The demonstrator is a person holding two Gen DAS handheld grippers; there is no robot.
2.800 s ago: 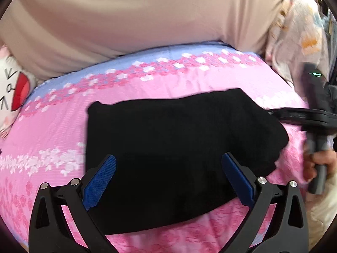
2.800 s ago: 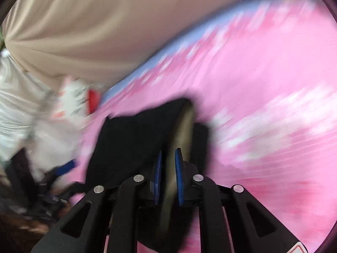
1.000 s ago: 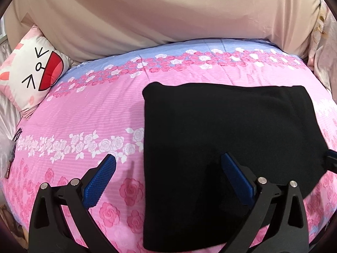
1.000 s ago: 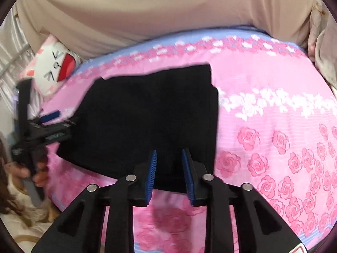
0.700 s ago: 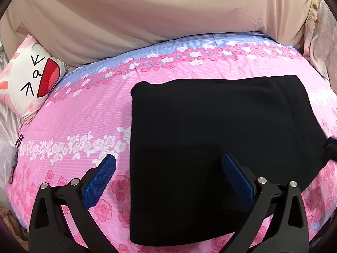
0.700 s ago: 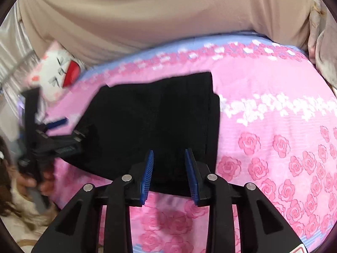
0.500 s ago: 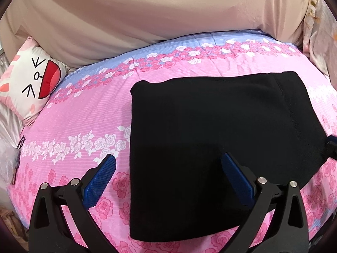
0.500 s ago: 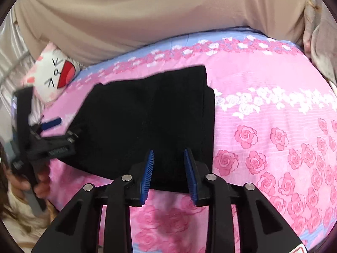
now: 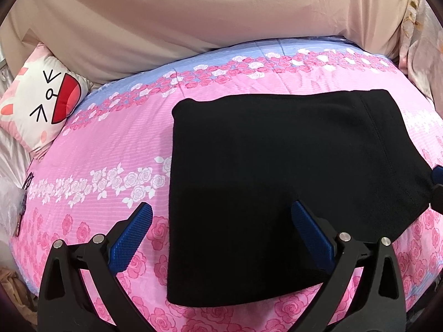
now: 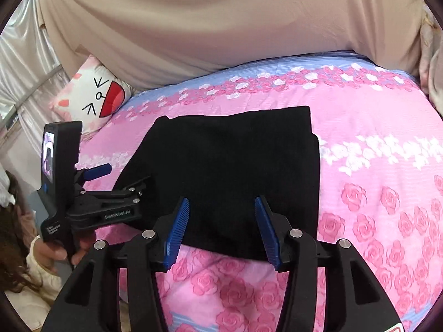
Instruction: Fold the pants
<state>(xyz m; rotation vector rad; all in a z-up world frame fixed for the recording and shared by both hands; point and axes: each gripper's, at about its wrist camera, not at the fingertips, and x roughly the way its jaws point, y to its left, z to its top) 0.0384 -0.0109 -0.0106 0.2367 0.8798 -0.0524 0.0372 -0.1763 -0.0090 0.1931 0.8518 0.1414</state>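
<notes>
The black pants (image 9: 290, 177) lie folded flat on the pink rose-print bed (image 9: 110, 144), toward its near edge. The left tool (image 9: 221, 238) hangs spread wide and empty over them; the right tool (image 10: 223, 232) is opening, pinching nothing.

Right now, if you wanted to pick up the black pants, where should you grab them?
Probably at the near right corner of the black pants, coming from the near side. The folded pants lie flat on the pink bedspread, so only edges offer a pinch. The right gripper is closest, its jaws opening with nothing clamped, and the layers stack there.
</notes>
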